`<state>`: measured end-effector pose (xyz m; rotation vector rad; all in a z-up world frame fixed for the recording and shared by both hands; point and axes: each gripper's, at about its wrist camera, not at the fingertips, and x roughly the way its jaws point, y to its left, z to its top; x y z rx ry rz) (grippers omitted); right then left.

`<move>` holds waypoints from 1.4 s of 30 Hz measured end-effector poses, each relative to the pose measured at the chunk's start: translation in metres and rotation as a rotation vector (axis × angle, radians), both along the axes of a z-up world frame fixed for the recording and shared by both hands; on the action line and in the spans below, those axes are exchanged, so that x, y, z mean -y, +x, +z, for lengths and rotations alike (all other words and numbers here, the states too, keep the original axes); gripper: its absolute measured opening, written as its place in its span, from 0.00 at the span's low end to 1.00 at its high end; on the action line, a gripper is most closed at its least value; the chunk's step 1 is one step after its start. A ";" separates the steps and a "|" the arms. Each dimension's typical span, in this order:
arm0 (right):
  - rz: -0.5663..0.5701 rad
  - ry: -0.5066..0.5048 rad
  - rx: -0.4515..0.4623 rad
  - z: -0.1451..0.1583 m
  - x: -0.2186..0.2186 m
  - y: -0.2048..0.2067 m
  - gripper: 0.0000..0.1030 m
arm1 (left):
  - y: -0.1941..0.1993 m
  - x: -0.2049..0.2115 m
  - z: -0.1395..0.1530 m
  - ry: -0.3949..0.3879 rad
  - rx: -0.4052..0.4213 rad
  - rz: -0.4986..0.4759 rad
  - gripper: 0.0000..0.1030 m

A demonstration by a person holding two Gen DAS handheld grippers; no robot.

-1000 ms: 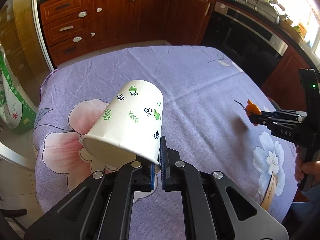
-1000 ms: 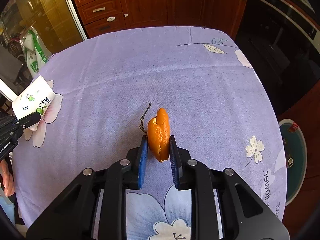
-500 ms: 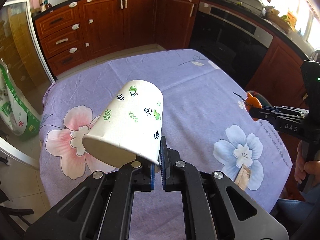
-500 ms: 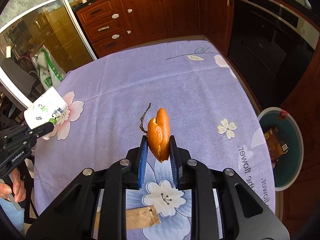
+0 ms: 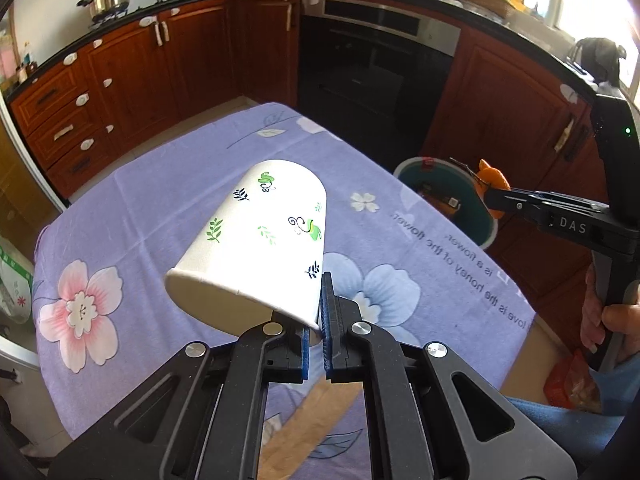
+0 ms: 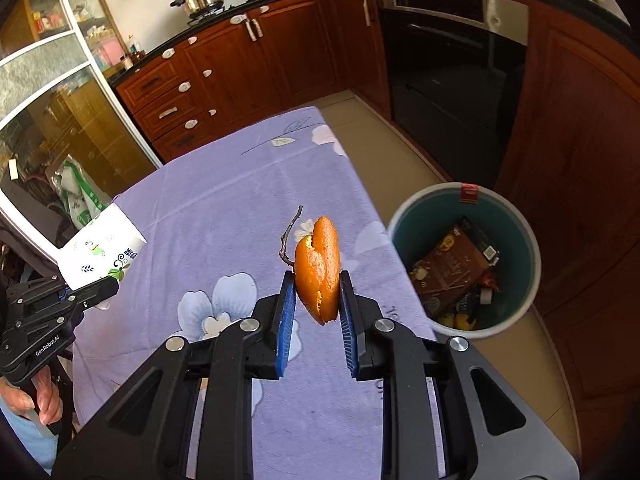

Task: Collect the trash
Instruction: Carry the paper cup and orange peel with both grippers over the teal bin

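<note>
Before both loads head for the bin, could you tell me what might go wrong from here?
1. The left tool pinches the paper cup only by its rim wall, so it may slip out.
2. The orange peel hangs over the tablecloth, short of the bin; released now, it would miss.

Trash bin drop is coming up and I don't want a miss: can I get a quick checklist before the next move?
1. Right gripper clamped on orange peel: ok.
2. Left gripper pinching the paper cup wall: ok.
3. Trash bin open, with room above the wrappers: ok.
4. Peel directly over the bin: not ok, it hangs above the tablecloth.
5. Cup over the bin: not ok, also above the table.
6. Cup empty: cannot tell.
</note>
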<state>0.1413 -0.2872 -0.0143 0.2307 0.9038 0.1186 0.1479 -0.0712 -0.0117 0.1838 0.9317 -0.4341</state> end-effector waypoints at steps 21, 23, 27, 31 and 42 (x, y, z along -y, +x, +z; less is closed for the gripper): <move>-0.225 0.125 -0.051 -0.037 0.159 -0.007 0.21 | 0.045 0.215 -0.052 0.030 -0.126 -0.271 0.05; -0.231 0.133 -0.066 -0.043 0.164 0.001 0.21 | 0.052 0.223 -0.060 0.033 -0.142 -0.276 0.05; -0.234 0.143 -0.089 -0.053 0.172 0.015 0.21 | 0.066 0.238 -0.073 0.035 -0.172 -0.281 0.05; -0.227 0.144 -0.110 -0.060 0.173 0.031 0.21 | 0.080 0.244 -0.084 0.033 -0.198 -0.280 0.05; -0.228 0.135 -0.128 -0.066 0.175 0.060 0.21 | 0.103 0.251 -0.100 0.024 -0.234 -0.307 0.06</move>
